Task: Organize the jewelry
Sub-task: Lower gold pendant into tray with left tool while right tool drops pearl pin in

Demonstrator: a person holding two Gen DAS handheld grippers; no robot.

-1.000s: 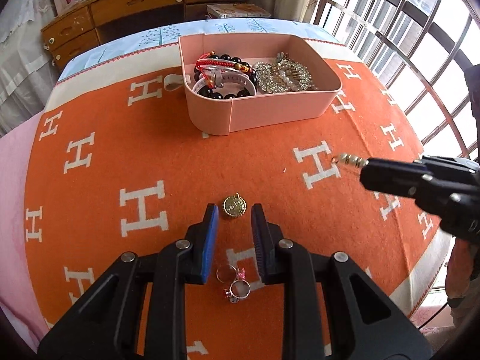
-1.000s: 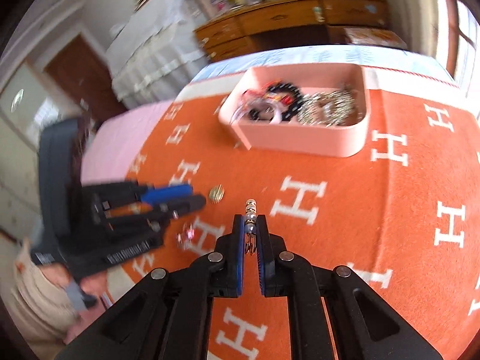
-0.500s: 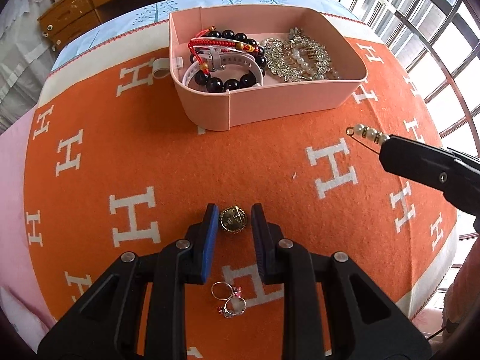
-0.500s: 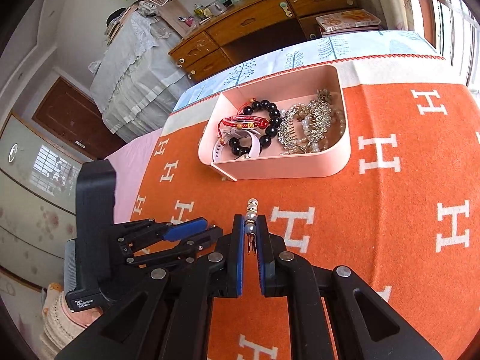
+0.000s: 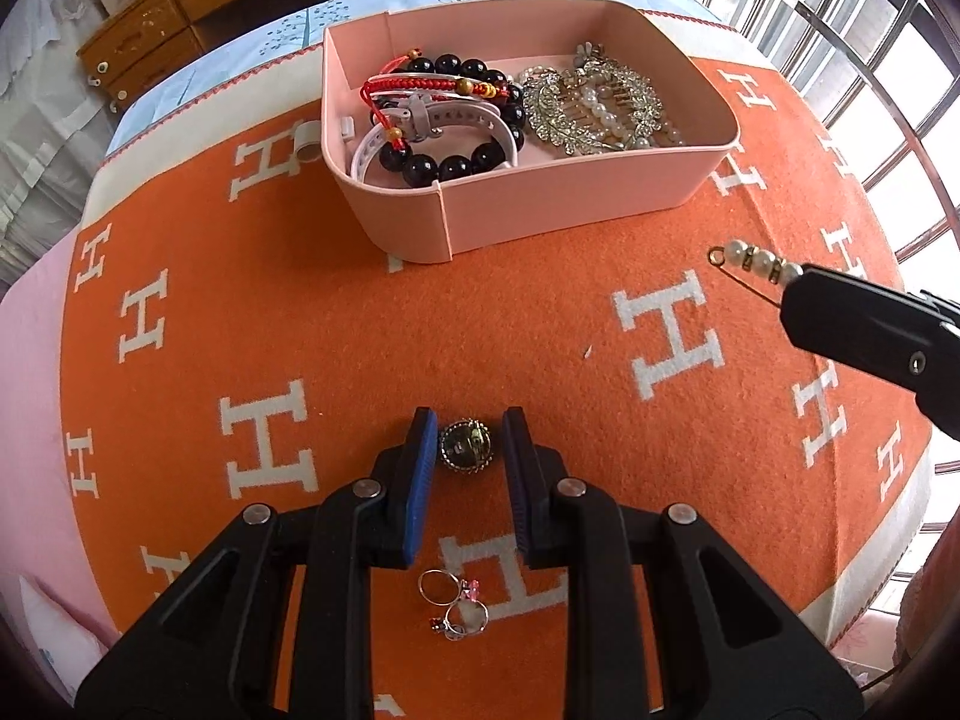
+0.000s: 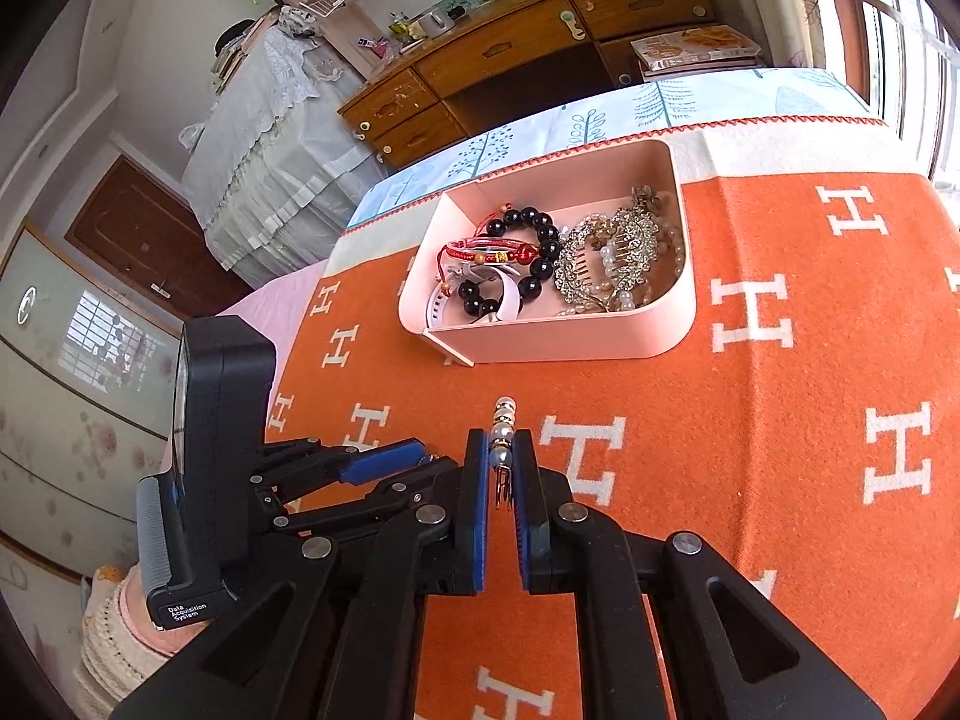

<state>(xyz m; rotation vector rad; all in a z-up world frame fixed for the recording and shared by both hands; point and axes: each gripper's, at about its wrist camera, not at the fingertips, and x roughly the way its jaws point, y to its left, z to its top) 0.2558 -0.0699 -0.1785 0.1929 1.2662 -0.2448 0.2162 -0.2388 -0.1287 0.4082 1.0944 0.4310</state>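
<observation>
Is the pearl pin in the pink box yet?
Not yet. The pearl pin is clamped in the right gripper, short of the pink box.

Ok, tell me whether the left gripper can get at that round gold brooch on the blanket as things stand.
Probably yes. The left gripper has its jaws open on either side of the round gold brooch, which lies flat on the orange blanket with nothing over it. The two rings lie nearer the camera, out of the way.
</observation>
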